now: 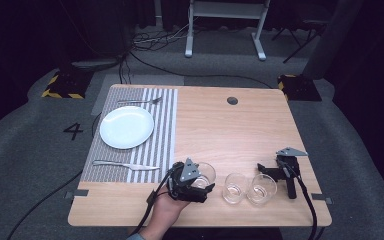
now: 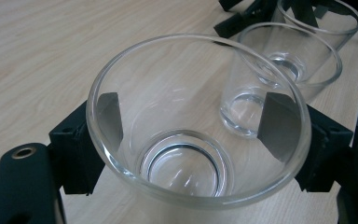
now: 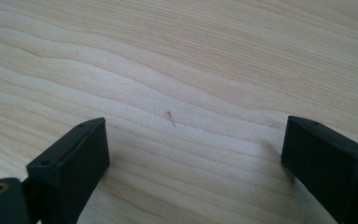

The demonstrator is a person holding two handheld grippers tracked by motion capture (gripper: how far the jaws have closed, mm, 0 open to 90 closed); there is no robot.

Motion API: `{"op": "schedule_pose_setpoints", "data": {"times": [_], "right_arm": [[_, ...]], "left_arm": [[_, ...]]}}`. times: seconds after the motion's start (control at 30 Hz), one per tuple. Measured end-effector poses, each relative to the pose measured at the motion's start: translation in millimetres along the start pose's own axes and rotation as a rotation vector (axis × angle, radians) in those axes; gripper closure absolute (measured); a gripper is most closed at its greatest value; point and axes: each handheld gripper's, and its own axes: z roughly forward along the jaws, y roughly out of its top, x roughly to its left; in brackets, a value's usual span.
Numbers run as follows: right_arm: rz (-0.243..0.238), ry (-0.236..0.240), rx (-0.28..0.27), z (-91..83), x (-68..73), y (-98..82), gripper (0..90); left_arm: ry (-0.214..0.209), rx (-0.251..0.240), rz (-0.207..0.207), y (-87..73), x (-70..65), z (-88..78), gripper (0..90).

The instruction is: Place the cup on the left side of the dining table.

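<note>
While your left hand (image 1: 166, 207) is reaching in from the near edge of the wooden table (image 1: 240, 130), your left gripper (image 1: 194, 186) is clamping a clear glass (image 1: 203, 175) between its two jaws. In the left gripper view that glass (image 2: 198, 121) is sitting upright with one black pad (image 2: 111, 116) pressing on each side of its wall, seen through the glass itself. It is standing near the front edge, just right of the striped placemat (image 1: 155, 135).

Two more empty glasses are standing to the right of it: a middle glass (image 1: 234, 187) and a right glass (image 1: 262, 188), close beside each other. In the left gripper view the middle glass (image 2: 286, 70) is showing just beyond the held one.

Your right gripper (image 1: 281, 172) is lying on the table just beside the right glass, with no hand on it. Its jaws are standing wide apart in the right gripper view, with bare wood grain between them and nothing held.

On the placemat, a white plate (image 1: 126, 127) is sitting between a fork (image 1: 140, 101) on its far side and a knife (image 1: 126, 165) on its near side. A dark round hole (image 1: 232, 100) is showing near the table's far edge.
</note>
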Motion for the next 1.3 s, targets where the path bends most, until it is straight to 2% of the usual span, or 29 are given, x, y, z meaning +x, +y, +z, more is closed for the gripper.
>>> {"op": "schedule_pose_setpoints", "data": {"times": [0.27, 0.4, 0.47, 0.5, 0.53, 0.63, 0.87, 0.93, 0.97, 1.07, 1.1, 1.17, 1.27, 1.3], "right_arm": [[0.000, 0.000, 0.000, 0.0, 0.0, 0.0, 7.7], [0.000, 0.000, 0.000, 0.0, 0.0, 0.0, 7.7], [0.000, 0.000, 0.000, 0.0, 0.0, 0.0, 7.7], [0.000, 0.000, 0.000, 0.0, 0.0, 0.0, 7.7], [0.000, 0.000, 0.000, 0.0, 0.0, 0.0, 7.7], [0.000, 0.000, 0.000, 0.0, 0.0, 0.0, 7.7], [0.000, 0.000, 0.000, 0.0, 0.0, 0.0, 7.7], [0.000, 0.000, 0.000, 0.0, 0.0, 0.0, 7.7], [0.000, 0.000, 0.000, 0.0, 0.0, 0.0, 7.7], [0.000, 0.000, 0.000, 0.0, 0.0, 0.0, 7.7], [0.000, 0.000, 0.000, 0.0, 0.0, 0.0, 7.7], [0.000, 0.000, 0.000, 0.0, 0.0, 0.0, 7.7], [0.000, 0.000, 0.000, 0.0, 0.0, 0.0, 7.7], [0.000, 0.000, 0.000, 0.0, 0.0, 0.0, 7.7]], "left_arm": [[0.029, -0.037, -0.016, 11.7, 17.0, -18.0, 19.2], [0.061, -0.038, -0.019, 16.1, 29.1, -26.9, 19.3], [0.081, -0.050, -0.038, 17.7, 37.6, -32.6, 19.3], [0.081, -0.050, -0.038, 17.7, 37.6, -32.6, 19.3], [0.086, -0.056, -0.054, 18.6, 44.5, -36.4, 19.2], [0.098, -0.059, -0.066, 19.4, 51.9, -40.5, 19.3], [0.163, -0.044, -0.080, 21.8, 75.5, -52.1, 19.3], [0.182, -0.049, -0.103, 21.5, 86.4, -55.7, 19.3], [0.182, -0.049, -0.103, 21.5, 86.4, -55.7, 19.3], [0.228, -0.033, -0.125, 21.0, 102.8, -60.8, 19.3], [0.228, -0.033, -0.125, 21.0, 102.8, -60.8, 19.3], [0.246, -0.039, -0.141, 20.5, 111.2, -63.4, 19.3], [0.280, -0.036, -0.164, 20.4, 128.4, -67.5, 19.3], [0.280, -0.036, -0.164, 20.4, 128.4, -67.5, 19.3]]}}
